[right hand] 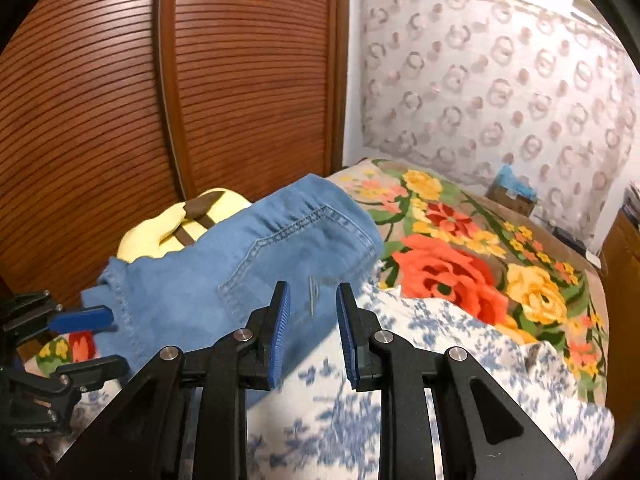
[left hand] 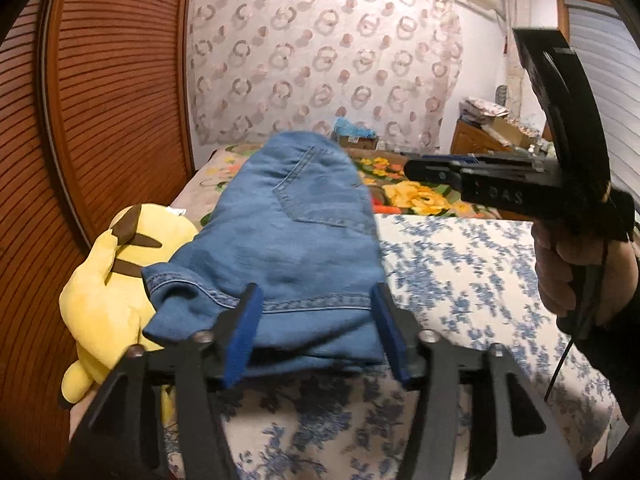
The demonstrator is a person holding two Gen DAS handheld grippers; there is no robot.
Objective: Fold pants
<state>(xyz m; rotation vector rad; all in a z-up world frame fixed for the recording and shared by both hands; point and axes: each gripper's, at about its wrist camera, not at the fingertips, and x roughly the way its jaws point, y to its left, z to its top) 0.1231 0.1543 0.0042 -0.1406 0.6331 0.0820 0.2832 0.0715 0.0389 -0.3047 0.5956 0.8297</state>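
1. Left wrist view: the left gripper [left hand: 316, 328] is standing with fingers apart, nothing clamped; the folded pants [left hand: 288, 240] are lying on the bed [left hand: 460, 280] just ahead of them, apparently freshly set down.
2. Right wrist view: the right gripper [right hand: 312, 332] is hovering, fingers narrowly apart and empty, the pants [right hand: 240, 272] just beyond and left.

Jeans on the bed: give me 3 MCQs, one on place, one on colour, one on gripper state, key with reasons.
1. What lies against the folded jeans on the wardrobe side?
A. a yellow plush toy
B. a cardboard box
C. a lamp

2. What colour are the gripper pads?
A. red
B. blue
C. white

3. How does the left gripper stand?
A. shut on a sock
B. out of view
C. jaws apart, no pad pressing the denim

Key:
1 A, the yellow plush toy sits beside the denim.
2 B, the right gripper has blue pads.
3 C, both its pads stand apart at the hem.
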